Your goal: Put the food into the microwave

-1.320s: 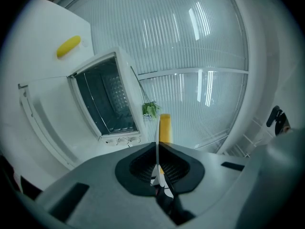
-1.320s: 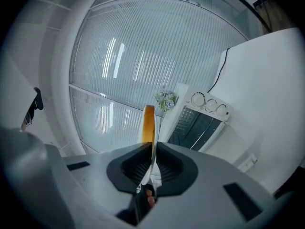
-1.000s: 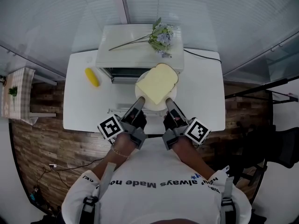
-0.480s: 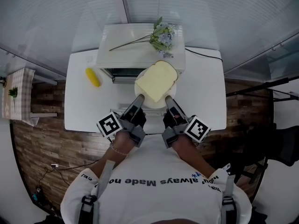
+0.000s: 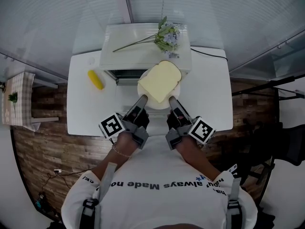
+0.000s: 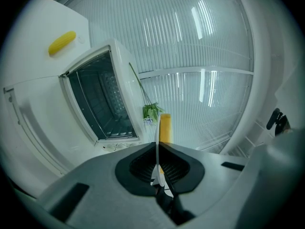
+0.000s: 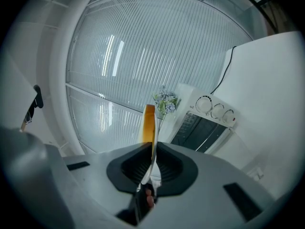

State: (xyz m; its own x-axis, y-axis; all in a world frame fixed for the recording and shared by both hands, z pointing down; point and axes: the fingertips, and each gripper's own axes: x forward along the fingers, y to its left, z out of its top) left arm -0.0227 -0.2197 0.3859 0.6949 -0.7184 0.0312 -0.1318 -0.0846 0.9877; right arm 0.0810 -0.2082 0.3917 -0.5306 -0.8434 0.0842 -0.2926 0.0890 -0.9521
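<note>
Head view: left gripper (image 5: pixel 142 100) and right gripper (image 5: pixel 172 101) pinch the plate (image 5: pixel 141 88) before the microwave (image 5: pixel 138 49); I risk tilting the bread (image 5: pixel 161 81) off.

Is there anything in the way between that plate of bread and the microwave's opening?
Nothing visible does. The microwave stands open and only its rack shows inside. The left gripper and right gripper hold the plate before it; the corn lies aside.
</note>
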